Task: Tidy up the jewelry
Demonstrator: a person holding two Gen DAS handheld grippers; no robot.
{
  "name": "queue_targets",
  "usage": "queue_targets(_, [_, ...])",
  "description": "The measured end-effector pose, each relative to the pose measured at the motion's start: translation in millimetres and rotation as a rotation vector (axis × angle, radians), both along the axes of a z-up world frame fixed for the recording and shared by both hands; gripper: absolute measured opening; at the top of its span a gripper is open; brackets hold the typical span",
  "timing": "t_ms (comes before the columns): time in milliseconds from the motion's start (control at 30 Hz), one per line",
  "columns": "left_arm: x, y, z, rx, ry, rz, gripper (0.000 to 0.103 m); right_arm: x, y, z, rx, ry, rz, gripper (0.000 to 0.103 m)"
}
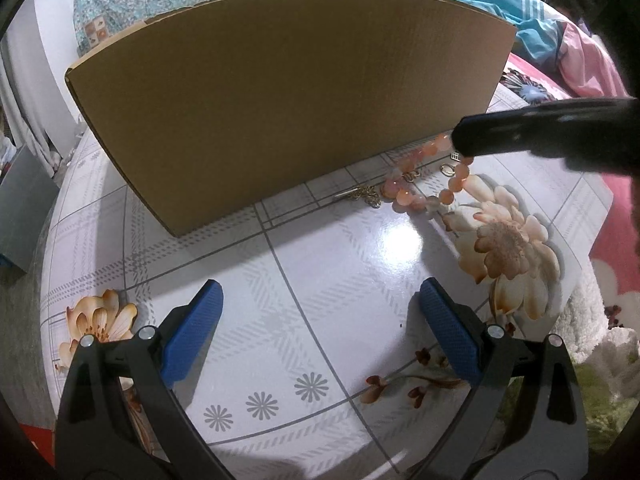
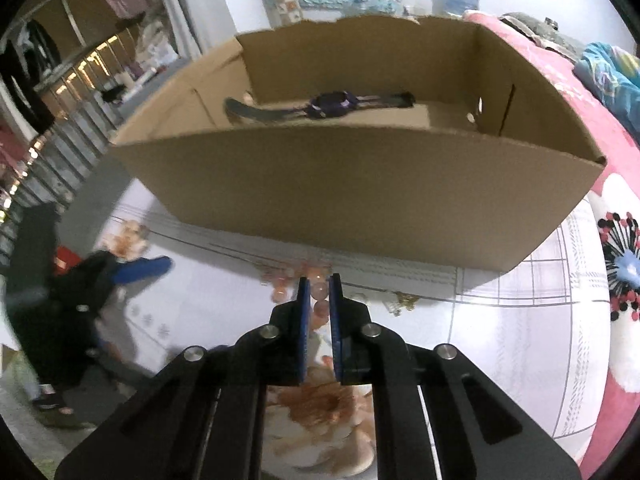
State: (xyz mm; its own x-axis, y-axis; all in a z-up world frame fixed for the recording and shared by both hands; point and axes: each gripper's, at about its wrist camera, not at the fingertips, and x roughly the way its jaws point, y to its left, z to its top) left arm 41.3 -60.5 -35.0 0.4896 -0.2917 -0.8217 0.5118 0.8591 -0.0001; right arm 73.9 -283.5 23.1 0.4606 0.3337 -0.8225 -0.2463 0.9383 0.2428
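A pink bead bracelet (image 1: 416,186) lies partly raised on the flowered table (image 1: 344,264) in front of the cardboard box (image 1: 280,100). My right gripper (image 2: 319,286) is shut on the bracelet (image 2: 320,292), with beads pinched between its blue pads. The same gripper (image 1: 464,146) reaches in from the right in the left wrist view, with the bead loop hanging from its tip. A gold chain (image 1: 366,196) and small gold pieces (image 1: 448,168) lie beside the beads. Inside the box (image 2: 360,184) lies a dark watch (image 2: 332,106). My left gripper (image 1: 320,296) hovers open over the table, holding nothing.
A bed with pink and blue bedding (image 1: 560,40) runs along the right of the table. A grey box (image 1: 24,216) stands off the table's left edge. Shelves and hanging clothes (image 2: 80,40) fill the far left. A gold trinket (image 2: 404,302) lies near the box's front wall.
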Motion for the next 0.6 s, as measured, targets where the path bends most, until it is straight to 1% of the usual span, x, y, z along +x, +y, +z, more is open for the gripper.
queue_targets(167, [-1.2,1.0,-0.1,-0.001,-0.003,0.002,0.095,-15.5,-7.6,13.3,0.020,-0.009,0.025,0.010])
queue_targets(267, [-0.9,0.2,0.4,0.001,0.000,0.003,0.095,-24.4,-13.6,12.0,0.004,0.008,0.012,0.010])
queue_targets(333, [-0.1,-0.8,0.8,0.002,0.000,0.003,0.095,-28.9,-23.2,7.2,-0.010,0.024,-0.014,0.010])
queue_targets(467, [0.0,-1.0,0.7,0.002,0.000,0.003,0.095,-32.2,-47.8,-7.2,-0.073,0.051,-0.100,0.010])
queue_targets(533, [0.1,-1.2,0.9,0.002,-0.001,0.005,0.095,-30.6,-58.3,-13.1,-0.088,0.070,-0.147,0.010])
queue_targets(600, [0.1,-2.1,0.7,0.002,-0.001,0.008,0.095,-27.1,-67.7,-17.7,-0.091,0.087,-0.186,0.013])
